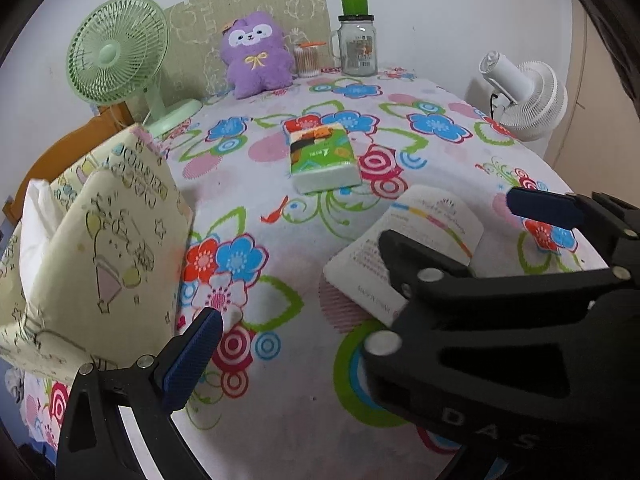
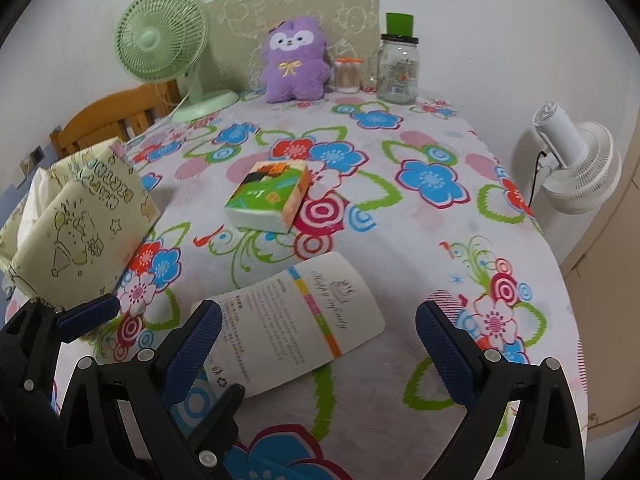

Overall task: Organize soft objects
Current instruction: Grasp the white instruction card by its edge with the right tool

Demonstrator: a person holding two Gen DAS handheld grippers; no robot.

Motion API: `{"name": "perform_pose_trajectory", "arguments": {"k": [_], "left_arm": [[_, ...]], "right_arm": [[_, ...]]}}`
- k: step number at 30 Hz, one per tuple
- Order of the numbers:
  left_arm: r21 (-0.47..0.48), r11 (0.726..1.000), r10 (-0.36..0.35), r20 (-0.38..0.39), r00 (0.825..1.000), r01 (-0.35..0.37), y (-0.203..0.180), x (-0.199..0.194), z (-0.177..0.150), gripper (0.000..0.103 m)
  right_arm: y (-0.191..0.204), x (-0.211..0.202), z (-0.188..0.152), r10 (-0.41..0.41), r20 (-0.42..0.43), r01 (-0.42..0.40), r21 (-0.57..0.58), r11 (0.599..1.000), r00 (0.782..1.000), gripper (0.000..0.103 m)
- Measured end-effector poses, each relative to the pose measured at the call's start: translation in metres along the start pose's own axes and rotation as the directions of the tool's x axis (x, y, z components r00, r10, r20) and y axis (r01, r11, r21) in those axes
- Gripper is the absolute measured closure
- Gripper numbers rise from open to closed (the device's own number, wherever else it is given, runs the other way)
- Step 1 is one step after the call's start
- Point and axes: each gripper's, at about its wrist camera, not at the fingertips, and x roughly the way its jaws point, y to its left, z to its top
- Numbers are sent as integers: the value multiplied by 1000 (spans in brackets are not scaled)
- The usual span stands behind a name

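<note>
Flowered tablecloth (image 2: pixel 432 240) fills both wrist views. At far left I see a cream fabric storage bag printed with cartoon drawings (image 2: pixel 76 232), standing open at the table's left edge. My left gripper (image 2: pixel 86 316) hovers near it, blue-padded fingers apart, holding nothing. At centre lies a green-and-orange pack of tissues (image 2: pixel 268 196), and nearer, a white flat packet with a coloured stripe (image 2: pixel 304 316), both on the cloth, apart from the bag. My right gripper (image 2: pixel 318 328) hangs over the white packet, fingers spread wide. Far back sit a green desk fan (image 2: pixel 162 36), a purple plush bear (image 2: pixel 294 64) and a glass jar with green lid (image 2: pixel 398 68); a white fan (image 2: pixel 576 168) stands at right.
</note>
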Motion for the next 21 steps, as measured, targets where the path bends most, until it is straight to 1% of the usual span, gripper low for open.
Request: {"name": "perform_pose_trajectory", "arguments": {"k": [5,7,10,13,16,18,20,21], "left_arm": [[-34,999,-8,-33,999,7,8,4,-6,0],[-51,998,-22,-37,999,20,11,5,-7,0],[-56,998,-19,-35,999,18,13,6,-6,0],[-57,998,-19,-34,999,17,14,7,-5,0],[-53,998,-17,-33,999,15,13,8,-4,0],[-53,999,-11,-32,999,10,12,8,-2,0],[-52,999,-16,-33,999,14,11,10,0,0],[-52,999,-15,-34,999,13,10,11,2,0]], "right_arm": [[10,6,-1,21,-20,-22,-24,999,1000,4],[16,9,-2,29,-28,-30,-39,999,999,4],[22,14,-3,40,-41,-42,-59,997,998,4],[28,19,-4,31,-58,-36,-84,996,998,4],[26,24,-5,23,-74,-29,-79,996,997,4],[23,26,-5,8,-81,-14,-77,997,997,7],[20,27,-5,-14,-79,8,-76,997,997,15],[18,26,-5,-23,-75,17,-74,997,997,17]]}}
